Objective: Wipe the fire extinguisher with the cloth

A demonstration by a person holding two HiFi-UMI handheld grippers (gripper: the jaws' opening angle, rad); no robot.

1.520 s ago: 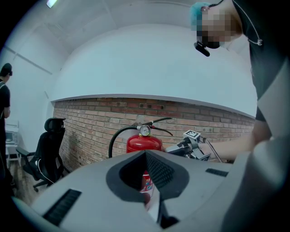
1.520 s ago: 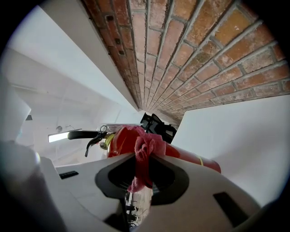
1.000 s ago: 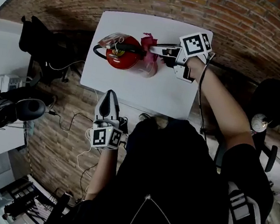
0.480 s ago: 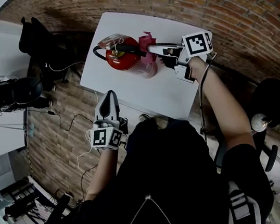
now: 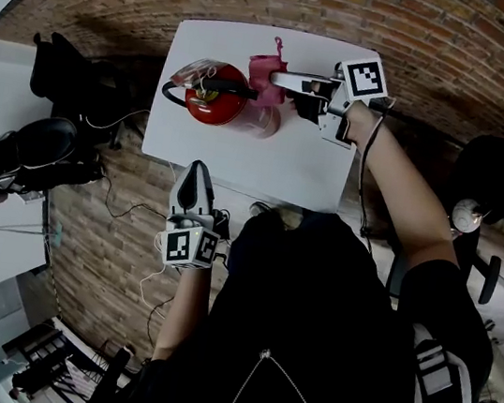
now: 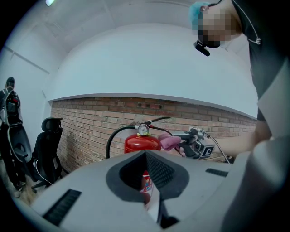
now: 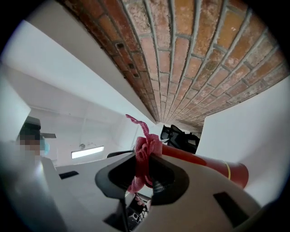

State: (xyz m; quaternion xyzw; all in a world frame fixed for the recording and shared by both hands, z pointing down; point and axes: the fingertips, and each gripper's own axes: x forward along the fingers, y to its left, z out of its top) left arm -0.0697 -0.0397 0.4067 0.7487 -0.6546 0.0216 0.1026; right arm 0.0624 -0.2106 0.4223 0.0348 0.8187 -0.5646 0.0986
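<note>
A red fire extinguisher (image 5: pixel 213 97) with a black hose stands on the white table (image 5: pixel 300 170). My right gripper (image 5: pixel 277 78) is shut on a pink cloth (image 5: pixel 270 64) and holds it against the extinguisher's top right side. In the right gripper view the cloth (image 7: pixel 144 156) bunches between the jaws, with the red cylinder (image 7: pixel 213 166) just beyond. My left gripper (image 5: pixel 198 171) hangs shut and holding nothing below the table's near edge. The left gripper view shows the extinguisher (image 6: pixel 141 143), the cloth (image 6: pixel 168 141) and the right gripper (image 6: pixel 183 137) ahead of it.
A black office chair (image 5: pixel 64 71) stands left of the table and another (image 5: pixel 498 178) to the right. Brick (image 5: pixel 113 240) surrounds the table, and cables trail over it at the left. A dark bundle (image 5: pixel 11 162) lies at the far left.
My right gripper has lifted the cloth a little higher and farther along the extinguisher's top. The left gripper has stayed put. The dark bundle at the far left has shifted.
</note>
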